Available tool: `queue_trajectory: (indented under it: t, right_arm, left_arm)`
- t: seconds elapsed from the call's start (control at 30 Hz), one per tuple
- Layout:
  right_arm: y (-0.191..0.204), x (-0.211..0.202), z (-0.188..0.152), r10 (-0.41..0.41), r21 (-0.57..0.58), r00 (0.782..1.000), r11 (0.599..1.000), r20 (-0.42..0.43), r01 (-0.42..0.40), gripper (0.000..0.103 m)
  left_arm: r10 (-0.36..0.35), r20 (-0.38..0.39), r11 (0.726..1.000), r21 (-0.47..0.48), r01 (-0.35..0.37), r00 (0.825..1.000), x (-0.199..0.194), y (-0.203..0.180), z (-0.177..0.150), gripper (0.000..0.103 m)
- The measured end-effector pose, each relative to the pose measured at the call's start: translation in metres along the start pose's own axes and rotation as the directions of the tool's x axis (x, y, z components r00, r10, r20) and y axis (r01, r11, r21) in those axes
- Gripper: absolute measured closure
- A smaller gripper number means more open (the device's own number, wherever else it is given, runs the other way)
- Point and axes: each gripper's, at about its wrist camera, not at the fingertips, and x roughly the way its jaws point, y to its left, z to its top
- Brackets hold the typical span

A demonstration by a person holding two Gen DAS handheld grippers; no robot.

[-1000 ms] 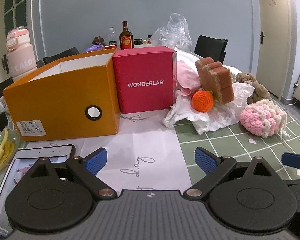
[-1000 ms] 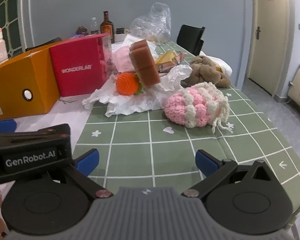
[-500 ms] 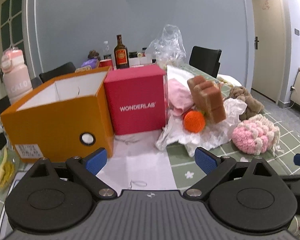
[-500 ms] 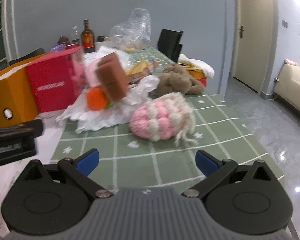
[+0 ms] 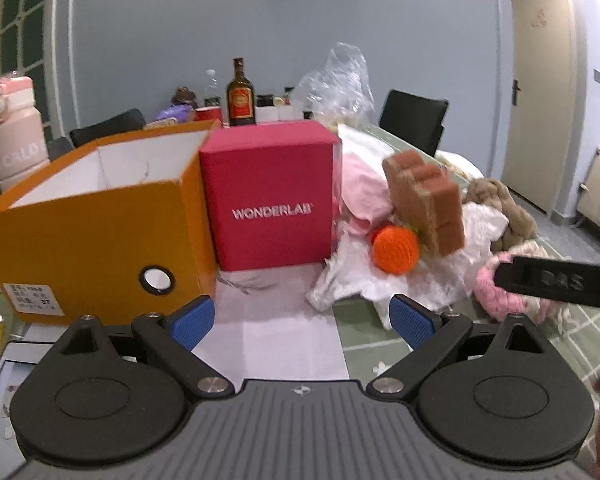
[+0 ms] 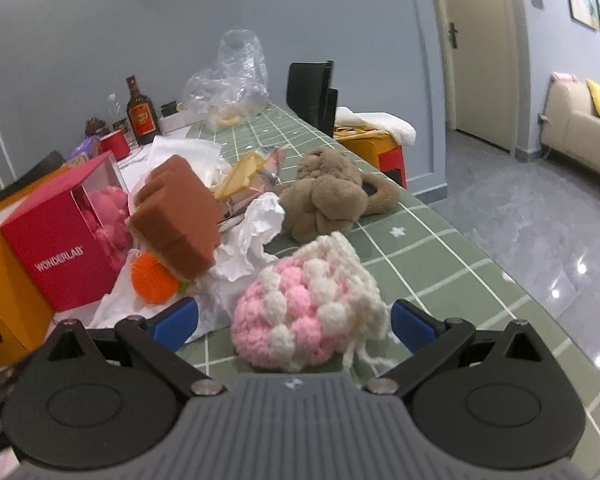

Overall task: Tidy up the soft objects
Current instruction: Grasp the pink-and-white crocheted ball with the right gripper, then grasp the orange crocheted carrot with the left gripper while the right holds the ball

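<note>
A pink and white crochet pouch (image 6: 308, 304) lies on the green checked tablecloth, between the open jaws of my right gripper (image 6: 294, 322), not clamped. Behind it lie an orange crochet ball (image 6: 154, 278), a brown sponge block (image 6: 180, 216) and a brown plush toy (image 6: 328, 196). My left gripper (image 5: 302, 320) is open and empty above a white paper strip, facing the open orange box (image 5: 96, 232) and the red WONDERLAB box (image 5: 272, 196). The ball (image 5: 396, 250), the sponge (image 5: 424, 200) and the pouch (image 5: 496, 292) also show in the left wrist view.
White crumpled paper (image 6: 252, 240) lies under the soft things. A brown bottle (image 5: 241, 98), a clear plastic bag (image 5: 340, 80), a pink flask (image 5: 16, 128) and black chairs stand around the table. A tablet (image 5: 8, 368) lies at the left front. The table's right edge (image 6: 480, 248) drops to a grey floor.
My right gripper has moved forward and swung right, so the pink pouch now sits between its jaws. My left gripper has lifted, then shifted slightly; the right gripper's body now shows at its right.
</note>
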Motion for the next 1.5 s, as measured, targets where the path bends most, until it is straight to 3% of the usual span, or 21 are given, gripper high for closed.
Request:
queue_trajectory:
  t: [0.13,0.33,0.43,0.63,0.8,0.93,1.0,1.13,1.27,1.5]
  right_arm:
    - [0.015,0.019,0.002,-0.072,-0.13,0.997,0.989,-0.007,0.07,0.002]
    - [0.022,0.046,0.0,-0.151,-0.194,0.987,0.971,-0.049,0.139,0.002]
    - [0.013,0.044,0.002,-0.109,-0.142,0.993,0.984,-0.033,0.104,0.003]
    - [0.009,0.031,-0.005,-0.104,-0.137,0.994,0.985,-0.011,0.102,0.024]
    - [0.0,0.013,-0.016,-0.086,-0.096,0.996,0.992,0.016,0.087,0.036]
    - [0.002,0.005,-0.021,-0.095,-0.112,0.995,0.989,0.027,0.098,0.038]
    - [0.0,-0.001,-0.025,-0.084,-0.114,0.996,0.99,0.025,0.087,0.038]
    - [-0.006,-0.006,-0.029,-0.062,-0.098,0.998,0.993,0.033,0.065,0.038]
    - [-0.012,-0.006,-0.031,-0.035,-0.073,0.999,0.997,0.027,0.037,0.037]
    - [-0.005,-0.006,-0.034,-0.06,-0.104,0.998,0.993,0.037,0.063,0.037]
  left_arm:
    - [-0.008,-0.001,1.0,0.009,0.008,1.0,0.001,0.002,-0.004,0.0]
    - [0.007,-0.004,1.0,0.01,-0.007,1.0,0.003,0.007,-0.004,0.0]
    - [0.018,-0.005,1.0,0.024,-0.018,1.0,0.005,0.008,-0.005,0.0]
    - [0.037,0.018,0.998,0.045,-0.038,0.999,0.007,0.006,-0.005,0.0]
    - [-0.013,0.099,0.988,0.157,-0.003,0.995,0.004,-0.014,-0.009,0.0]
    - [-0.052,0.202,0.971,0.241,0.002,0.978,0.002,-0.033,-0.011,0.0]
    - [-0.079,0.239,0.949,0.314,-0.001,0.968,0.004,-0.044,-0.013,0.0]
    - [-0.081,0.237,0.932,0.362,-0.011,0.968,0.014,-0.057,-0.011,0.0]
    - [-0.114,0.236,0.936,0.351,0.024,0.965,0.022,-0.058,-0.005,0.008]
    - [-0.101,0.143,0.959,0.276,0.058,0.985,0.05,-0.06,0.008,0.015]
